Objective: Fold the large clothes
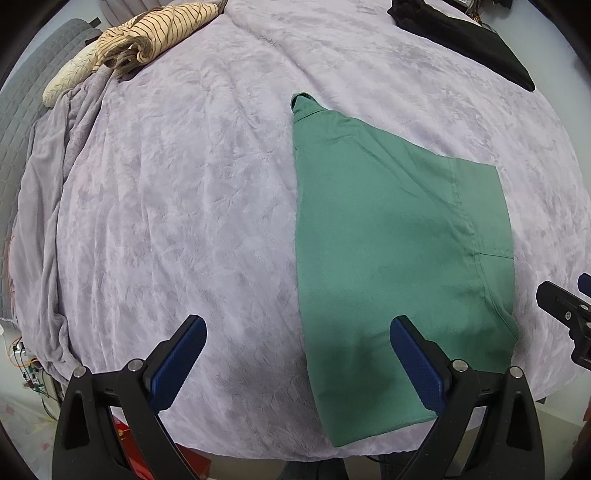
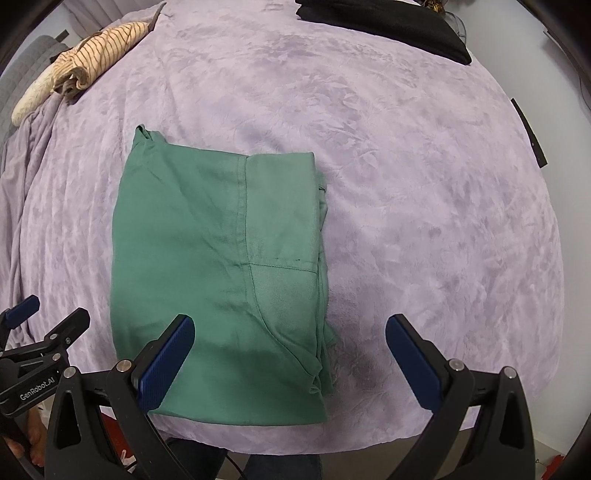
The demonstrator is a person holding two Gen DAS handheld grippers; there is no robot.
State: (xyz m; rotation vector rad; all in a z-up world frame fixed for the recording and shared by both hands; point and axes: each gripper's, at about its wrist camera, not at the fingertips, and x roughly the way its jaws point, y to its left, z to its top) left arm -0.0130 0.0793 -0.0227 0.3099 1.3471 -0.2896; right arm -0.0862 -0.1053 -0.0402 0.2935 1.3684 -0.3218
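A: What is lying where right now?

B: A lavender blanket (image 2: pixel 424 184) is covering the bed, and the green garment (image 2: pixel 214 266) is lying flat on it near the front edge, already narrowed into a long panel with its collar end pointing away. A black garment (image 2: pixel 388 26) and a striped garment (image 2: pixel 99 51) are sitting at the far side, well apart from it.

A: And the tools?

B: The left tool (image 1: pixel 298 347) and the right tool (image 2: pixel 290 347) are both hovering spread wide over the near hem, pinching nothing.

A: So how should the next fold go?

B: I'd judge that each tool should be pinching one near corner through all layers, especially the loose stacked edges on the right, then lifting evenly and carrying the hem toward the collar, keeping the sides aligned.
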